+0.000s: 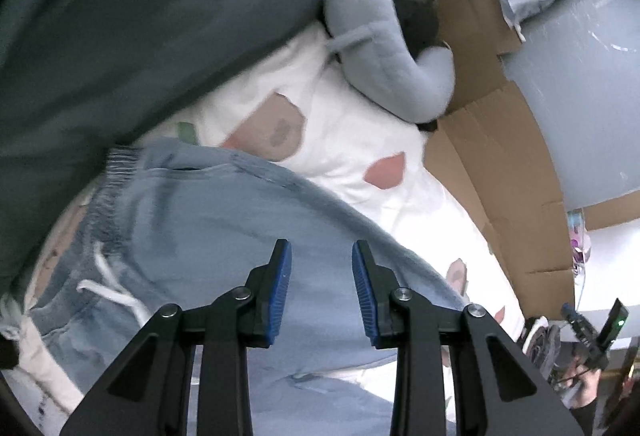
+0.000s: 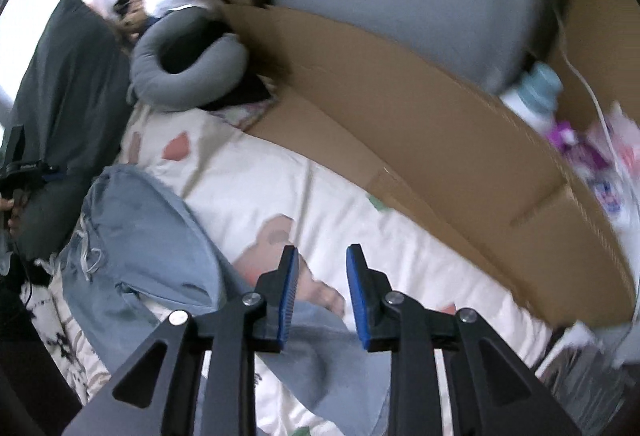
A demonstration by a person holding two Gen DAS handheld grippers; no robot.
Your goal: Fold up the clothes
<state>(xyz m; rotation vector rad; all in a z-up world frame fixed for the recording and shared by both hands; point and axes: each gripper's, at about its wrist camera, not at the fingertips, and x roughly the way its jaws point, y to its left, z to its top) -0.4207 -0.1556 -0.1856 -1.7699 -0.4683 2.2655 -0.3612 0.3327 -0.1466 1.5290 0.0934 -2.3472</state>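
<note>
Blue trousers (image 1: 224,220) lie across the bed (image 1: 352,140), lower left of frame. Left tongs (image 1: 322,292) and right tongs (image 2: 322,294) hover released, empty. Best pinch matching edges, fold evenly.

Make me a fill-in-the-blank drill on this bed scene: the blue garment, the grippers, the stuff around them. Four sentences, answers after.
1. The light blue pants lie on a white ____ printed with pink shapes.
2. The left gripper holds ____ between its blue pads.
3. A grey U-shaped ____ lies beside the cardboard.
4. The right gripper stands ____, gripping nothing.

Missing words: bedspread; nothing; pillow; open
</note>
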